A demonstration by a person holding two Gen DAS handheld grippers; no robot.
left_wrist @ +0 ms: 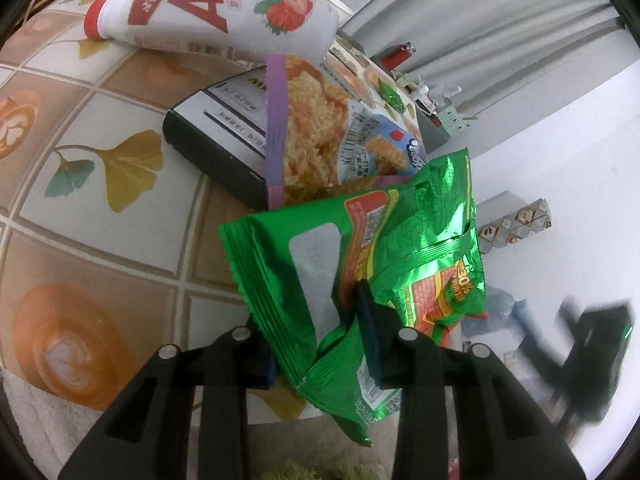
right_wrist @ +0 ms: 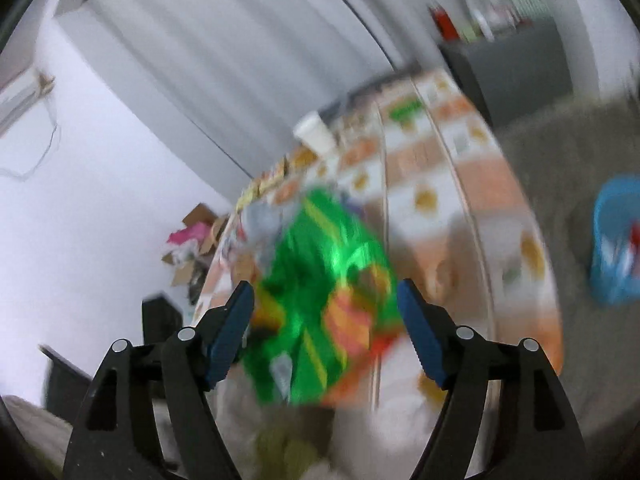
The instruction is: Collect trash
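Note:
My left gripper (left_wrist: 316, 328) is shut on a crumpled green snack bag (left_wrist: 400, 248), which it holds over the near edge of the table. Behind the bag lie a noodle snack packet (left_wrist: 312, 128) with a purple edge and a strawberry milk bottle (left_wrist: 208, 12) on its side. In the blurred right wrist view, my right gripper (right_wrist: 325, 286) stands open. The green snack bag (right_wrist: 320, 280) shows beyond the gap between its fingers, and the pads do not press on it.
The table wears a tiled cloth (left_wrist: 100, 168) with leaf and coffee prints. A black box (left_wrist: 216, 148) lies under the packet, and a paper cup (right_wrist: 316, 132) stands further back. A blue bin (right_wrist: 616, 240) sits on the floor to the right. Carpet (left_wrist: 304, 468) lies below.

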